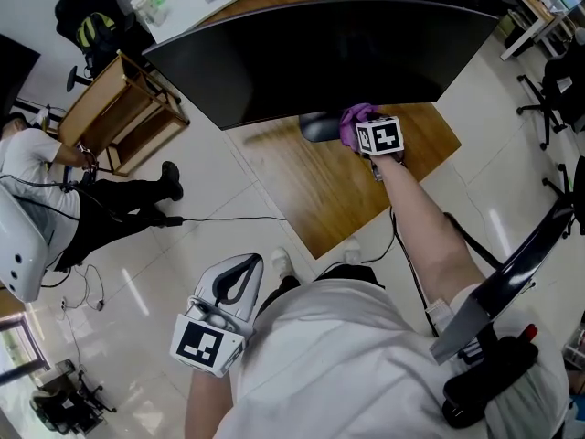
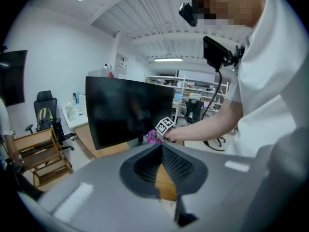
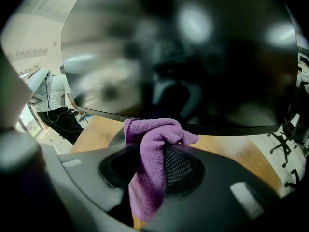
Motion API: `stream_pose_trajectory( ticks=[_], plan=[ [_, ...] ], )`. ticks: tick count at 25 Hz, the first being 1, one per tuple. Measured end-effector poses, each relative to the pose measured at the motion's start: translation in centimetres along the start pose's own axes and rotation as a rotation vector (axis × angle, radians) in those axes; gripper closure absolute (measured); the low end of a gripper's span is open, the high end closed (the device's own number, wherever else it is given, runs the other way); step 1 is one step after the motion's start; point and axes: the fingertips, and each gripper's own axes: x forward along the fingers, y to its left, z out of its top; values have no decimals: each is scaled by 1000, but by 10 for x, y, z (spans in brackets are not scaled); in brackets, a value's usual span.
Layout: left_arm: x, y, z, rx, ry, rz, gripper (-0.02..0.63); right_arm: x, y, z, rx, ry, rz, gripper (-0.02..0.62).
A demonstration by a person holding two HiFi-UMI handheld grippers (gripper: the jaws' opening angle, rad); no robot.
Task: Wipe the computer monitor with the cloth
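Cloth [image 3: 148, 175], purple, is pinched tight between the jaws of the right claw [image 3: 163, 146]. Its bunched end sits at the lower edge of the dark monitor [image 1: 320, 53], above the wooden worktop [image 1: 347, 199]. The left claw [image 2: 161, 146] hangs well back over the floor, its tips together and holding nothing.

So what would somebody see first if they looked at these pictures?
Most likely the big curved black computer monitor, which fills the far side of the brown wooden desk. Next comes the bright purple fluffy cloth, pinched in the right gripper just at the monitor's lower edge. The left gripper hangs low over the pale floor, shut and empty.
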Motion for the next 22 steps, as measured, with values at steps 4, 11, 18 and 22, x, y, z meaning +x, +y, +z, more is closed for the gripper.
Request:
stream_pose_trajectory(
  ticks=[4,11,18,22],
  plan=[
    [-7,3,-7,-5,-9,3,583,2,22,6,-21,-17,25,466],
    [-24,17,-17,-15,-12,12,583,10,58,11,-50,-19,48,466],
    [-42,31,-27,-34,-10,25,583,24,96,20,-103,-8,71,466],
    [-52,41,-31,-49,-14,38,583,29,117,23,-124,-2,82,466]
  ],
)
